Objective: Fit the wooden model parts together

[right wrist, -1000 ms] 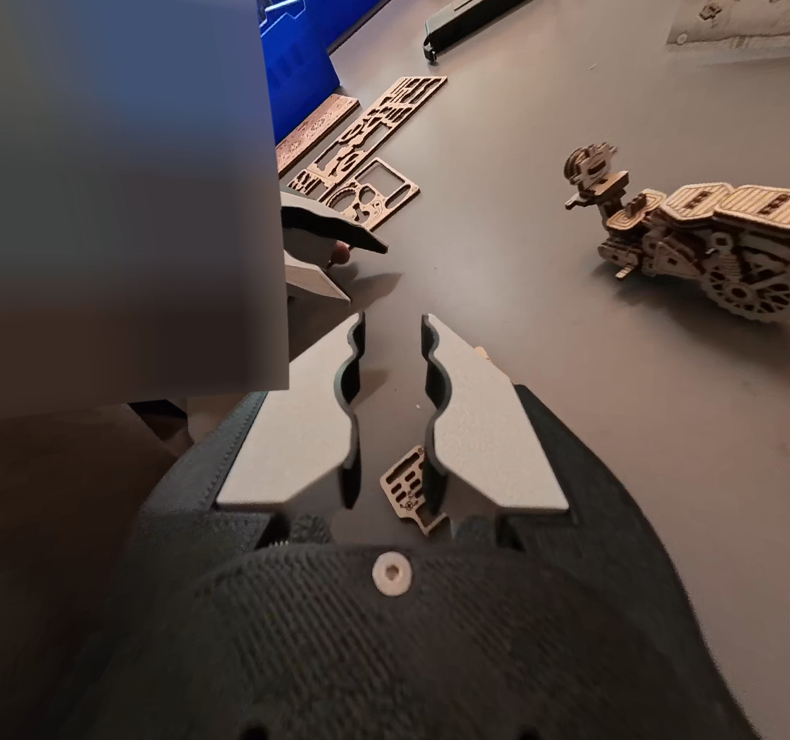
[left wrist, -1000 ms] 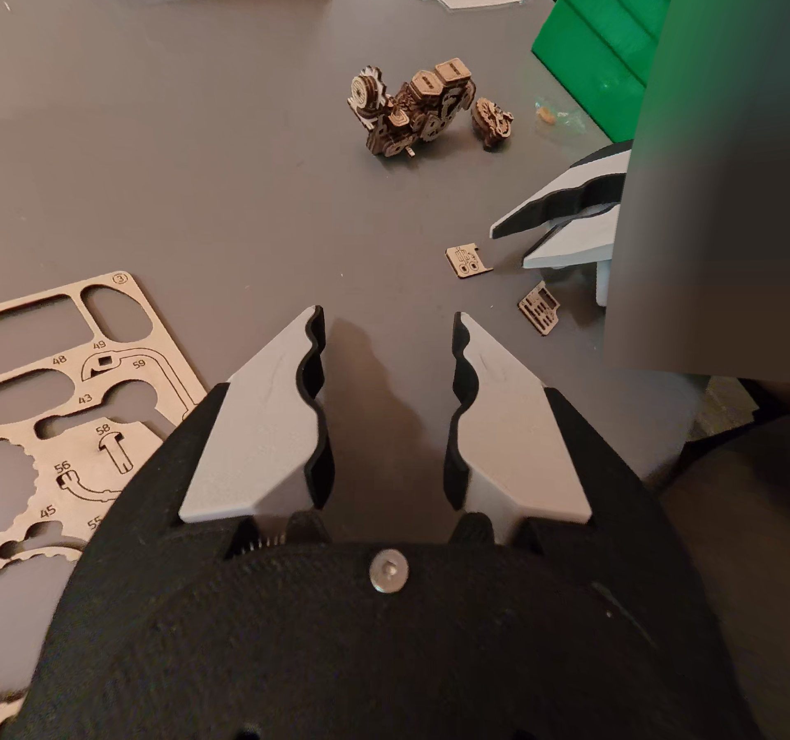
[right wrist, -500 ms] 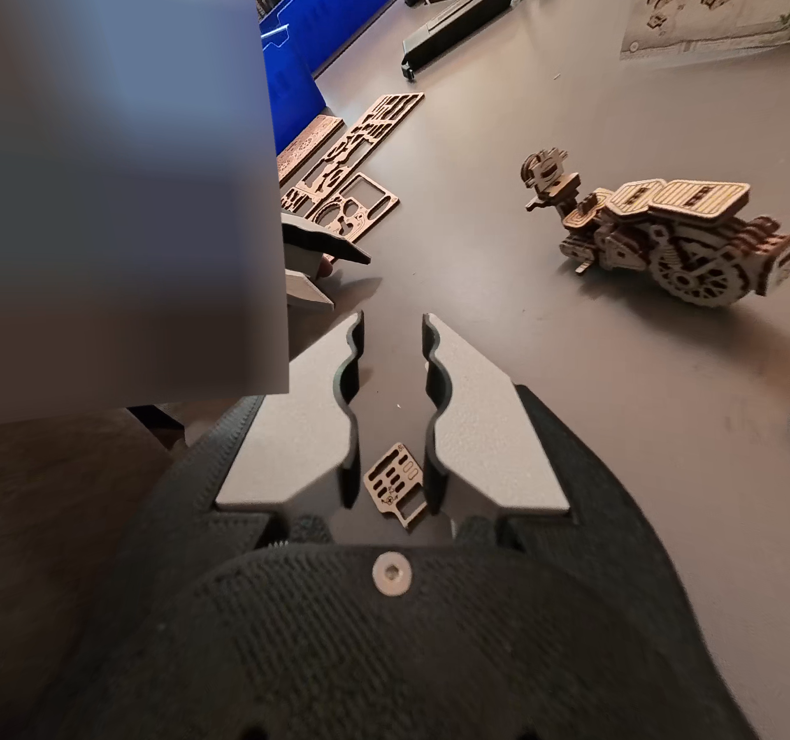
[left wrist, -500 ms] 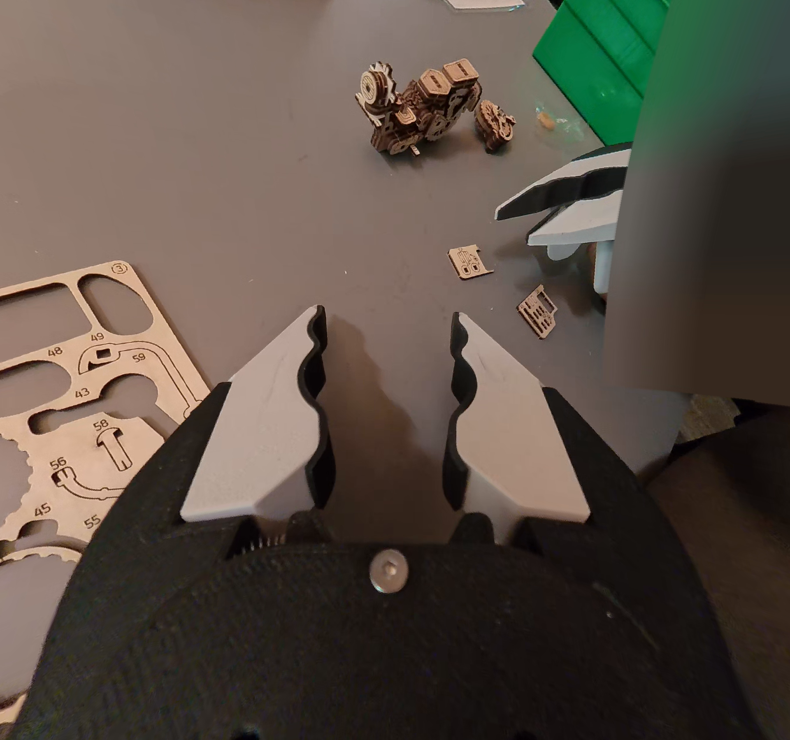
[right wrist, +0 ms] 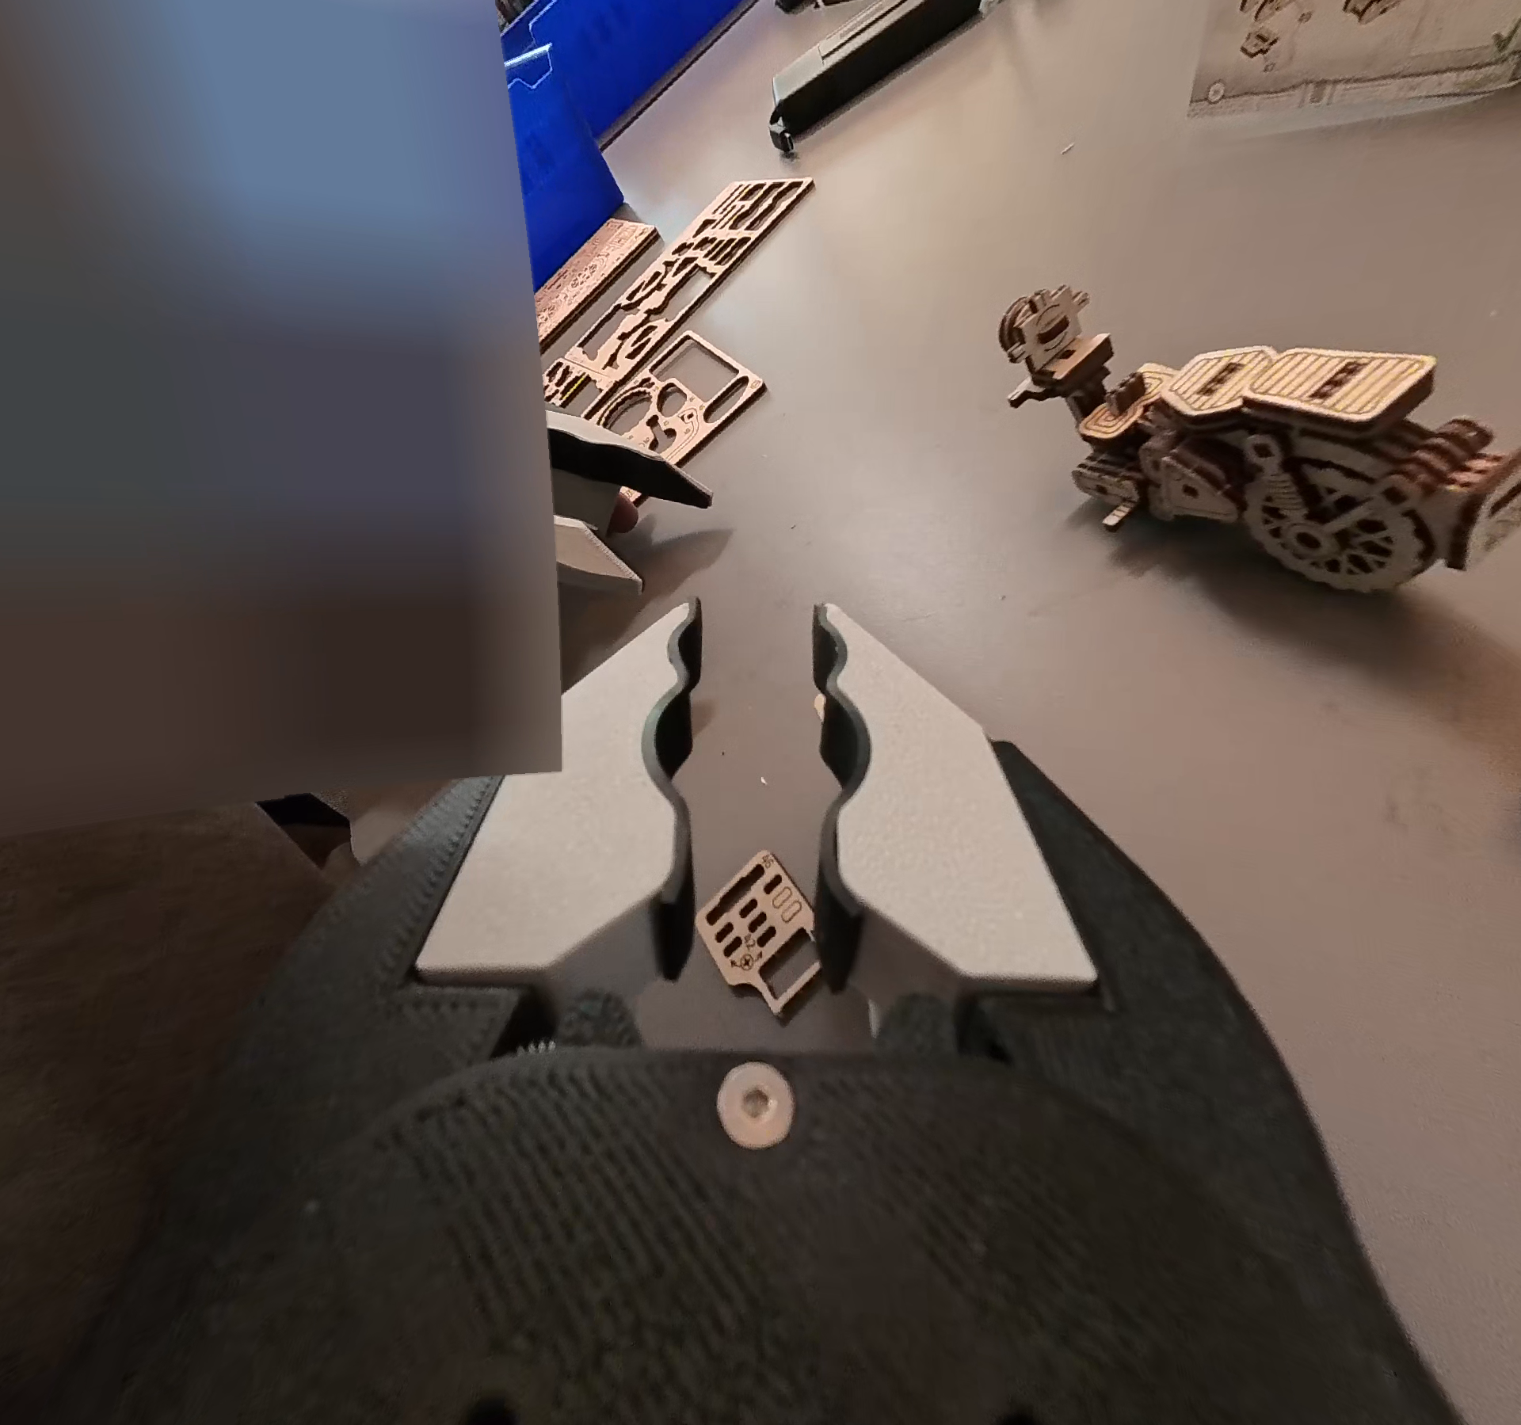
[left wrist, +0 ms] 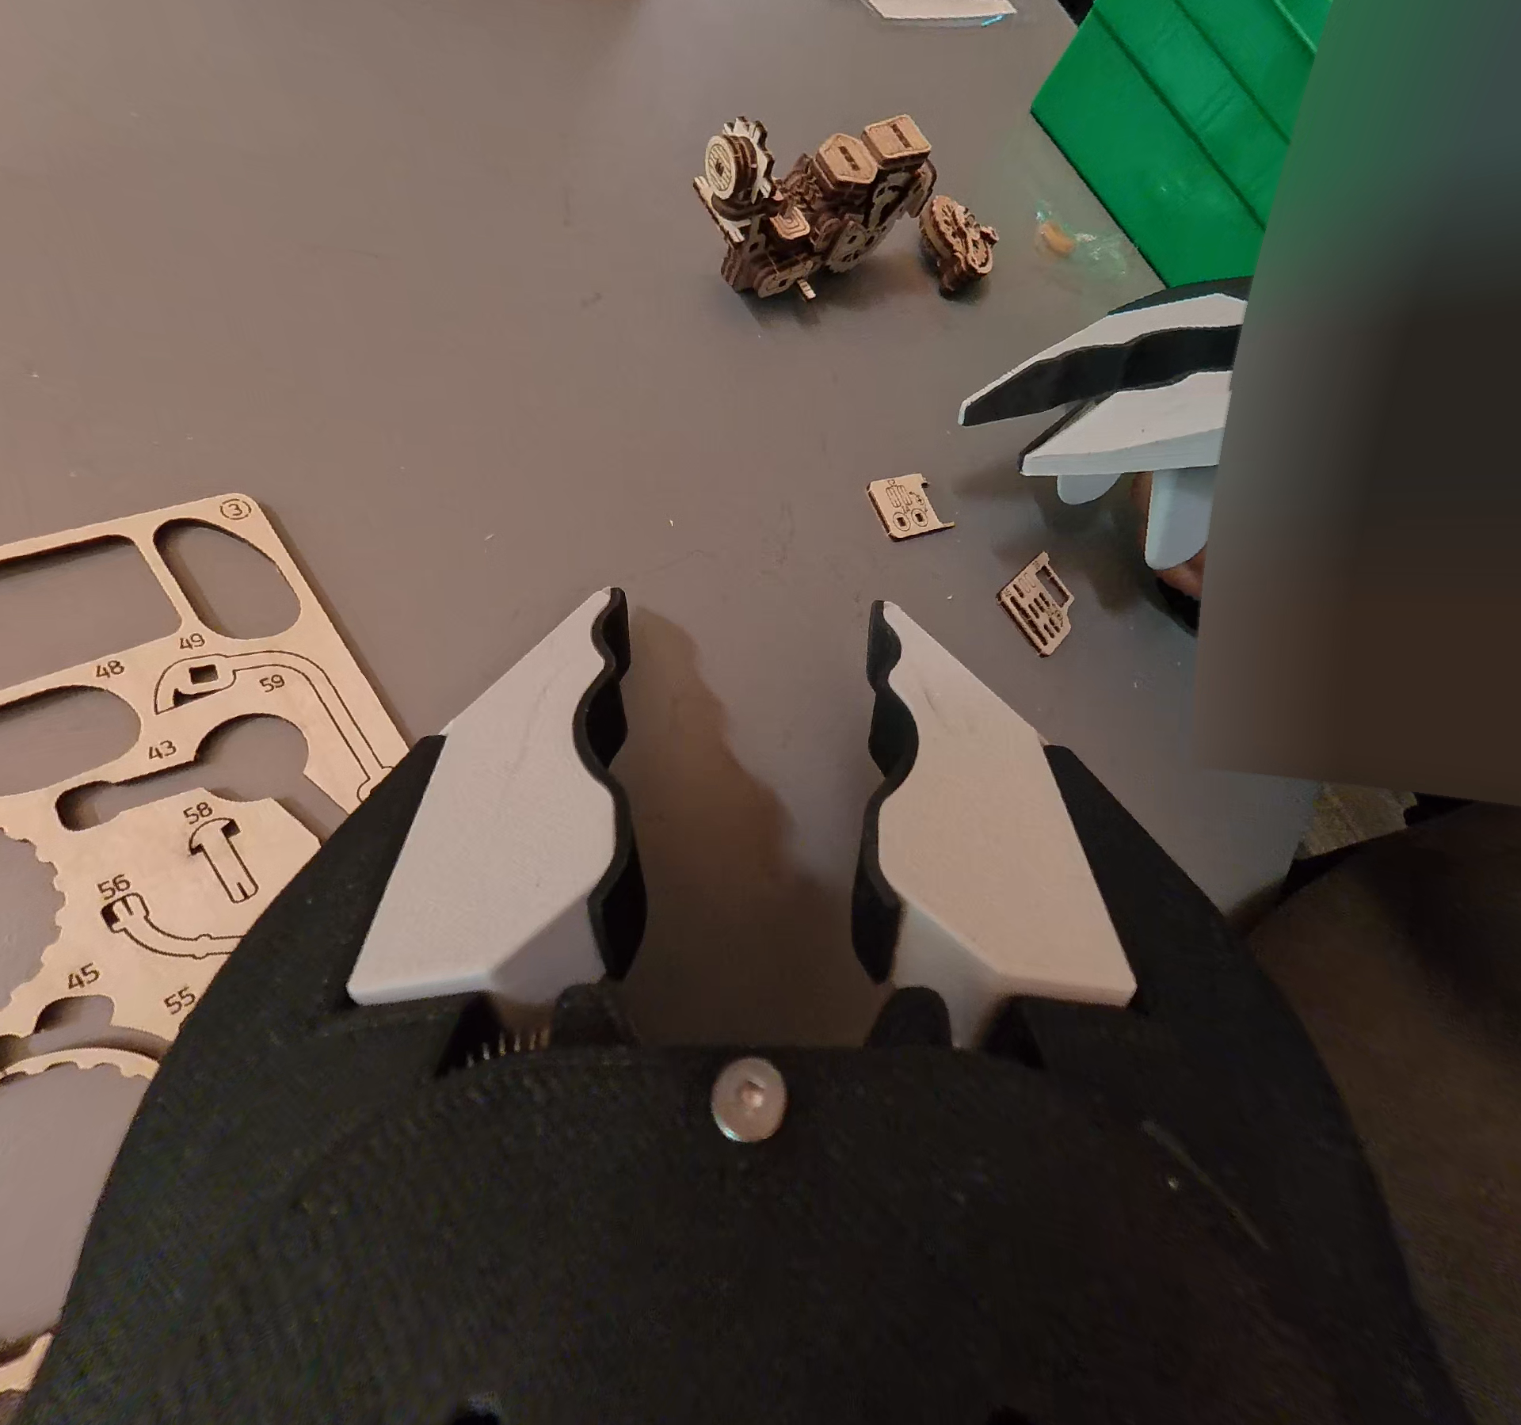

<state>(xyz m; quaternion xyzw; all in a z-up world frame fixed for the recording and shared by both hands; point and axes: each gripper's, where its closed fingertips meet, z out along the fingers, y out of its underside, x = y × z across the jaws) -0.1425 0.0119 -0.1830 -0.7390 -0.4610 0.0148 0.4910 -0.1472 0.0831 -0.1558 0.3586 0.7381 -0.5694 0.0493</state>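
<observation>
In the left wrist view we see our left gripper held over the grey table with its jaws spread wide and nothing between them; a pale cut-out wooden sheet lies just to its left, a sheet the right wrist view does not show from this close. The same view gives us two small flat wooden parts, a slotted part and a square part, lying apart from each other on the table below the right gripper, whose fingers cross in from the right. The right wrist view shows that right gripper with its jaws parted and empty, and the slotted part lying flat on the table between the finger roots, touched by neither finger as far as we can tell. The wooden motorcycle model stands on the table well ahead and to the right; from the left it appears end-on. Only the left view shows the green bin, its contents hidden; only the right view shows the blue bin, the dark wooden sheets and the instruction sheet.
</observation>
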